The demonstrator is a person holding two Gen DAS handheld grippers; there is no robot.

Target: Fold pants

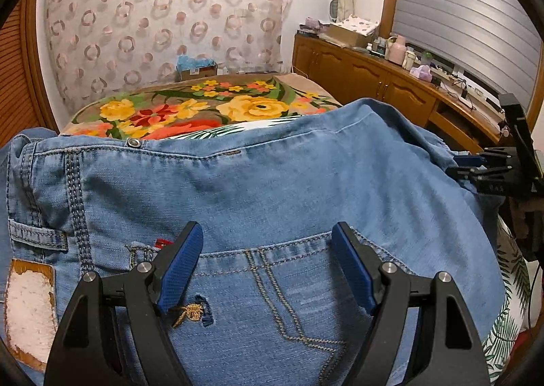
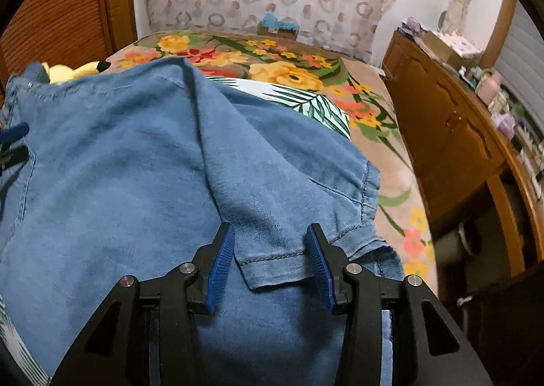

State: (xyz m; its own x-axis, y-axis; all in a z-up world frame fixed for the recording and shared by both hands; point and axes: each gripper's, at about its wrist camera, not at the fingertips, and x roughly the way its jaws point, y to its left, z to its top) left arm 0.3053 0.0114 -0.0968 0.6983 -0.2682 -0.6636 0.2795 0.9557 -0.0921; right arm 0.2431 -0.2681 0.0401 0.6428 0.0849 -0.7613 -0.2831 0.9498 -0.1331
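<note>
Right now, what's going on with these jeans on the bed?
A person holding two claws is folding blue jeans on the floral bedspread. The left claw is open over the back pocket near the waistband. The right claw is open around a leg hem laid over the rest of the denim. Neither grips fabric, and the top layer looks rumpled.

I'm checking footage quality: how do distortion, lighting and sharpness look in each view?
Left wrist: strong fisheye bending, dark corners, even indoor light, jeans sharp, no glare. Right wrist: same curvature, jeans dimmer, wooden cabinet softly blurred.
</note>
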